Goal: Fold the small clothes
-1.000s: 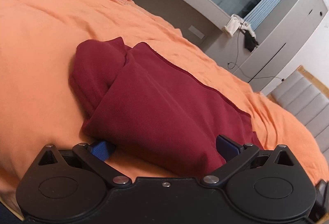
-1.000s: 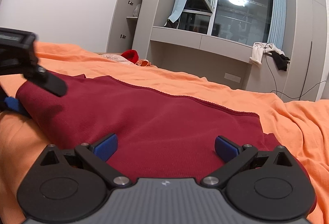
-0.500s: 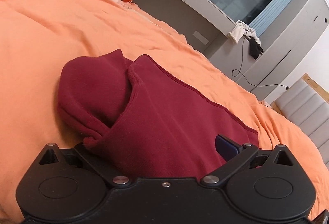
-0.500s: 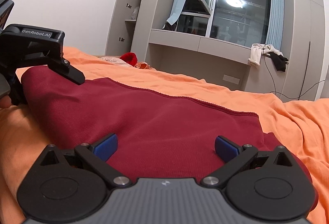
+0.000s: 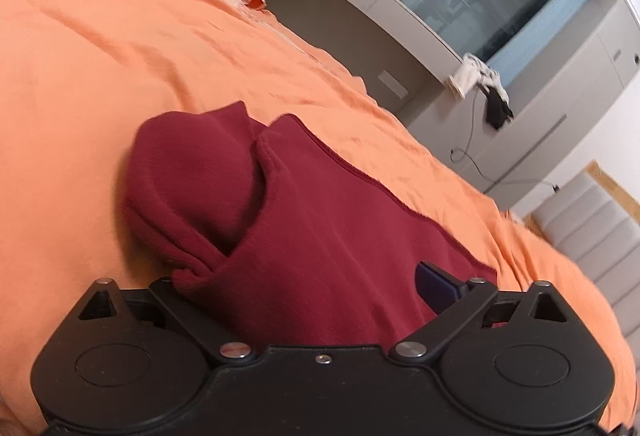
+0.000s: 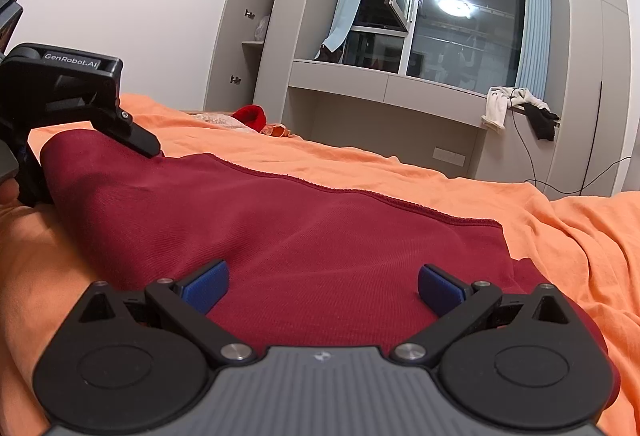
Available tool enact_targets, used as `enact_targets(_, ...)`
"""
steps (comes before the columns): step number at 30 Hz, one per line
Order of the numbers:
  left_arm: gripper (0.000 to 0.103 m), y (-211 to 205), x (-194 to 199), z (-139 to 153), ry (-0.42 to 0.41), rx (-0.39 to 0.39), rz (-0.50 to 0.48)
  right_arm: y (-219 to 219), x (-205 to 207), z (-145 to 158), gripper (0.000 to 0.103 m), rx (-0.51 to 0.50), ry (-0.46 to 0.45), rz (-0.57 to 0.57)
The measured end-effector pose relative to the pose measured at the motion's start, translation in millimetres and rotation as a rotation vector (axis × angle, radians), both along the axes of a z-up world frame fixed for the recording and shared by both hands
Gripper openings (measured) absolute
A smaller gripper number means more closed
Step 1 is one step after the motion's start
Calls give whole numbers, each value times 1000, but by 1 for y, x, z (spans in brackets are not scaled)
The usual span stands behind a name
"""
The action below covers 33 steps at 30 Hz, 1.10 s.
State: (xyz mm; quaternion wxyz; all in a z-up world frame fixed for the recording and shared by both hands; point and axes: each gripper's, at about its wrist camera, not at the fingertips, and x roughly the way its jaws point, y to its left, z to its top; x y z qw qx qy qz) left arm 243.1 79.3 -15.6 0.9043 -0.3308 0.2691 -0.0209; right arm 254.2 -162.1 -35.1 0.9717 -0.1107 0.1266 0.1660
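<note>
So the dark red knit garment (image 5: pixel 320 228) is lying on the orange bedsheet (image 5: pixel 100 68), already doubled over at least once. In the left wrist view you can see one layer sitting over another, with a rounded bundle of the under layer sticking out ahead of the left-hand finger. Looks like a sleeve or end tucked in, but I can't say which part it is.

The left gripper (image 5: pixel 320 288) has the near edge of the cloth running between its fingers. Its jaws have just been closing a little, but they're pretty much wide apart: the blue pad on the right finger (image 5: pixel 436 286) lies on top of the fabric, and the other pad is buried under a fold. I don't see it pinching anything, so I'd call it released.

The right gripper (image 6: pixel 322 290) is spread wide too, both blue pads (image 6: pixel 206 286) resting on or just above the flat red panel, cloth between them but nothing clamped. From that camera you can see the left tool at the far-left end of the garment.

My guess on progress: somewhere around the middle. There's a first fold in, and the top layer lies fairly smooth with its stitched hem running straight ahead of the right fingers. What's left is probably tidying that lumpy end and folding the long strip over again to make a compact packet. No finished stack anywhere in view.
</note>
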Motion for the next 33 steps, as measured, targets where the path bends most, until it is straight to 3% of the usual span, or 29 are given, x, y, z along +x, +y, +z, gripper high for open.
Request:
enact_targets(9,73,5,-7,-1,-4,0,72,0,0,1,103,0,-6,-4)
enact_targets(16,39,11,-9,-3,0,-7,116,4,-2,1,103,-10,-19,-11)
enact_targets(19,33,12,-9,-2,-5,-5,121,5,-1,2,103,-18,-23,-14)
enact_targets(25,21,3,-7,11,-66,82,101,-3,6,14,103,-17,47,29)
enact_targets(30,16,-18,0,38,-146,191,46,-23,17,34,103,1,136,87)
enact_targets(33,16,-35,10,58,-184,237,-1,-44,17,48,103,52,140,63)
